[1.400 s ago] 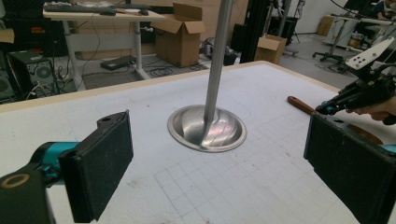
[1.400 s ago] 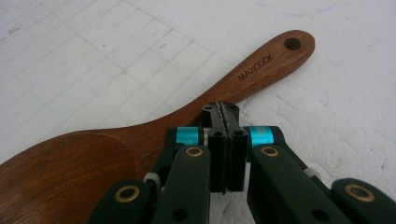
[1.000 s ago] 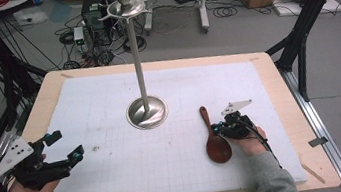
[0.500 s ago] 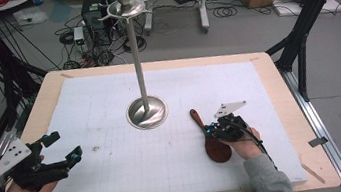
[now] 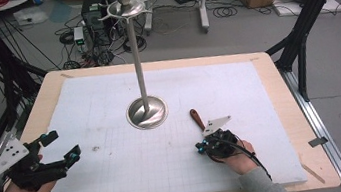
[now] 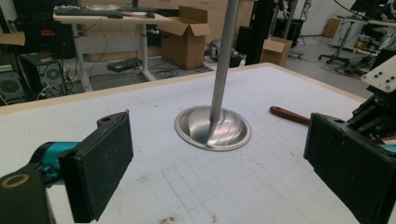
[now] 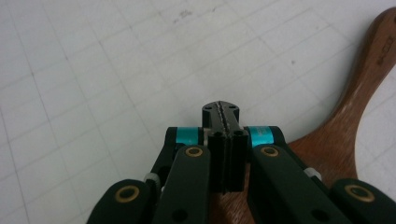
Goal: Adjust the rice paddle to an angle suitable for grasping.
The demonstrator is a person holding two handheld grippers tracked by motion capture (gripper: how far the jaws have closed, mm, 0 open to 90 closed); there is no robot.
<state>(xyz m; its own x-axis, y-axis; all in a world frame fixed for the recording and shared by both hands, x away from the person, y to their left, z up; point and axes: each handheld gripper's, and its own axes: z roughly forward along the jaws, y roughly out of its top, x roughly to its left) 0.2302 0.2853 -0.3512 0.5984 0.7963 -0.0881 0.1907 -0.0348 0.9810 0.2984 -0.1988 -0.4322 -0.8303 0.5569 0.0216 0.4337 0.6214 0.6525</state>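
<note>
Item: wooden spoon (image 7: 355, 116), flat on the tabletop (image 5: 268, 87) right of the steel stand (image 5: 146, 110); bowel end lies under the right gripper (image 5: 205, 146), whose fingers (image 7: 212, 122) are pressed together above it, gripping nothing.

Left gripper (image 5: 62, 146): fingers (image 6: 100, 170) spread wide, empty, resting near the left edge.

Obstructions: stand pole only, well apart.

One stand (image 5: 146, 110), one spoon (image 5: 196, 118).

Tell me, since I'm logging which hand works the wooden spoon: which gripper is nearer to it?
Right. The right gripper sits directly over the wooden spoon, its fingers pressed together above the bowl. The left gripper is far off across the mat, open.
</note>
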